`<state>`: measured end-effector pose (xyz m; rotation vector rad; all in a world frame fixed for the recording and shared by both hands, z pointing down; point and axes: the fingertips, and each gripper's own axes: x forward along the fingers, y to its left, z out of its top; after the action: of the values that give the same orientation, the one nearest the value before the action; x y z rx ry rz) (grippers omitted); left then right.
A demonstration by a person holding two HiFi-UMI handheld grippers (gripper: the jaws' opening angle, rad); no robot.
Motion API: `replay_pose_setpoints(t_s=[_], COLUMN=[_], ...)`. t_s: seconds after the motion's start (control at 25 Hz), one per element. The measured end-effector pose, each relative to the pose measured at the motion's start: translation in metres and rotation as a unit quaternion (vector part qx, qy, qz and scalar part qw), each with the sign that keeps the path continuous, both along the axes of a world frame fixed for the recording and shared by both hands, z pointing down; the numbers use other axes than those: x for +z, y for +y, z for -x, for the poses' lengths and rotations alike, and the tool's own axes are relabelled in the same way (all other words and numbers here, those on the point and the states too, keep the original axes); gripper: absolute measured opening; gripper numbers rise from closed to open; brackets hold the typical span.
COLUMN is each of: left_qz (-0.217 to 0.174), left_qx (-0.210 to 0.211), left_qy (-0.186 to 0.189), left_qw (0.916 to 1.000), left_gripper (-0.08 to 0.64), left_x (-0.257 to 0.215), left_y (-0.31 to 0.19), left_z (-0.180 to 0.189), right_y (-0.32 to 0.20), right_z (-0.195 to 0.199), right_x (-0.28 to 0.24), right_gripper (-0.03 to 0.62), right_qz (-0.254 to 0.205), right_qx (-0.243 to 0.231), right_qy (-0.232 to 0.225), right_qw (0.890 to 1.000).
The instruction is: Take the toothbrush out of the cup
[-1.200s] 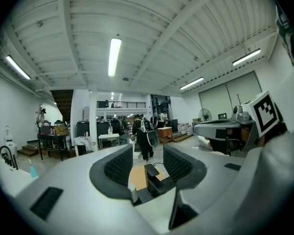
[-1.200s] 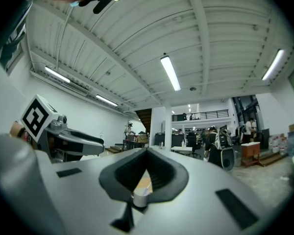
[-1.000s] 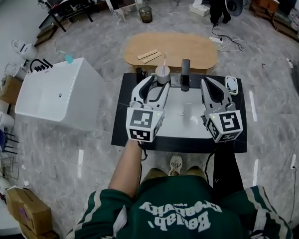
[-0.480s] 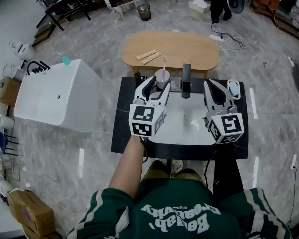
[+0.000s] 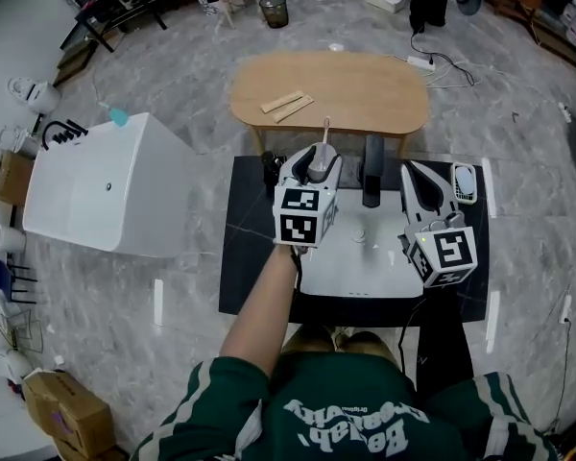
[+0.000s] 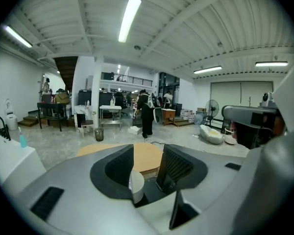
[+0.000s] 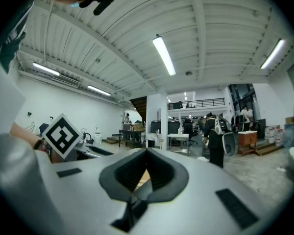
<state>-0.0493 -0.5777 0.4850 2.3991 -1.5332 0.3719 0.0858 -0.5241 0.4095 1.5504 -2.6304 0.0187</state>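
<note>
Left gripper (image 5: 312,164) is up at the back-left of the white basin (image 5: 360,257), jaws released and spread. In its own view I see the cup (image 6: 136,185) sitting between them, white rim hard up by the left jaw, clear gap to the right jaw. Can't confirm contact.

Toothbrush (image 5: 324,134) is in the cup, standing near upright; in the head view its top pokes out past the jaw tips toward the wooden table (image 5: 365,89). I can't pick it out in the left gripper view.

Right gripper (image 5: 418,179) hangs over the basin's right side, jaws clenched tip to tip, nothing held. Well apart from the cup.

Surface: the basin is set in a black countertop (image 5: 242,253). Black faucet (image 5: 372,169) stands at the back edge between the two grippers, just beside the cup. Small white dish-like item (image 5: 464,181) lies on the far right of the counter; can't tell what it is.

Room: grey marbled floor (image 5: 192,75). The oval table is right behind the counter, with two light wood strips (image 5: 288,105) on it. White tub unit (image 5: 96,185) sits to the left, teal bottle (image 5: 119,116) on its corner. Waste bin (image 5: 269,10) is further back. Both gripper views show an open hall: white beamed ceiling, tube lights (image 6: 129,17), a railed upper level, and a person in dark clothes (image 6: 147,114) standing at the back.
</note>
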Motion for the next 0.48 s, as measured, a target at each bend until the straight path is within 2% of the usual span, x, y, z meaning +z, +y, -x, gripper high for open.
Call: replay_pose_setpoints(t_s=[0.12,0.48], left_qz=[0.026,0.090], left_qx=[-0.005,-0.005], left_qy=[0.008,-0.011], left_qw=[0.9996,0.9959], left_gripper=[0.199,0.187], left_x=[0.020,0.075], left_y=[-0.020,-0.065], left_z=[0.004,0.007], right_y=[-0.010,-0.030], right_z=[0.004,-0.004], right_x=[0.008,0.039], right_gripper=[0.003,0.003], right_qz=[0.007,0.034], right_qx=[0.002,0.012], right_qy=[0.006,0.029], right_qw=[1.000,0.999])
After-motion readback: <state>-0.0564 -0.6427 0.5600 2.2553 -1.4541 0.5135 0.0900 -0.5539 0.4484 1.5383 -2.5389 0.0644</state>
